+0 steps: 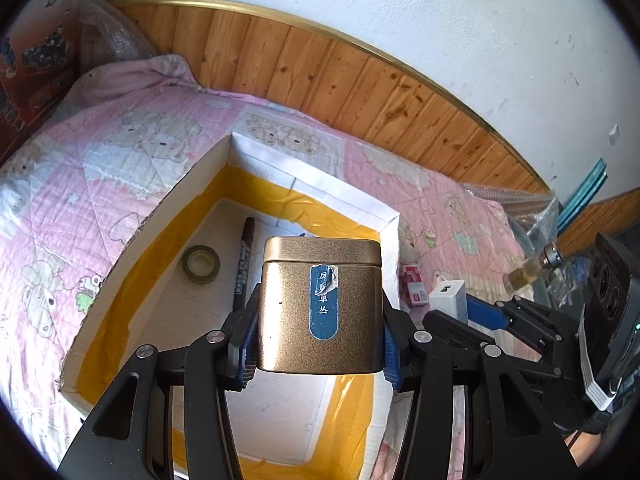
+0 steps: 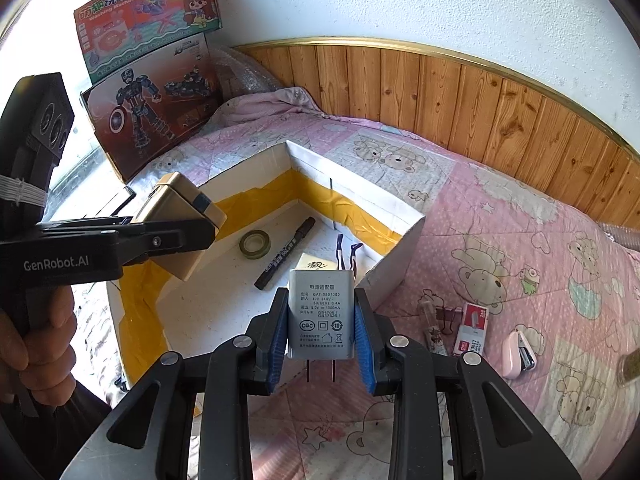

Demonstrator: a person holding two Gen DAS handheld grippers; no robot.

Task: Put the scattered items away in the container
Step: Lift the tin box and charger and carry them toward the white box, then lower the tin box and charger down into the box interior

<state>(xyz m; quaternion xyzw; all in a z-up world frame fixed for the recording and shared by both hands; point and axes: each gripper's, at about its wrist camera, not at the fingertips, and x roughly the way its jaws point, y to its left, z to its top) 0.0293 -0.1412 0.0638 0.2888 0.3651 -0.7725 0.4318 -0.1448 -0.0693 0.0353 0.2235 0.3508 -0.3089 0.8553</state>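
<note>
Container [image 1: 280, 168], an open white cardboard box lined with yellow tape, is seen lying on a pink quilt [image 2: 500, 240] printed with bears; inside it a black marker [image 1: 245, 264] and a roll of tape [image 1: 201, 263] are found on the white floor. A gold tin [image 1: 320, 308] bearing a blue label with white Chinese characters, its top corner peeled, is pinched between the blue pads of the left gripper [image 1: 320, 340] and is held above the box; "GenRobot.AI" is read on that gripper's side in the right wrist view. A white power adapter [image 2: 321, 316] is clamped by the right gripper [image 2: 321, 340] over the box's near corner, prongs pointing back; "GAT-0501000", "100-240V" and a CCC mark are printed on it. On the quilt to the right a red staple box [image 2: 472, 330], a pink stapler [image 2: 520, 354] and a binder clip [image 2: 450, 316] are left scattered. A wood-panelled wainscot [image 2: 460, 92] under a white wall is seen behind the bed; toy boxes [image 2: 148, 80], one marked "Washing Machine", are stacked at the head. The left gripper's handle is grasped by a bare hand [image 2: 36, 344].
</note>
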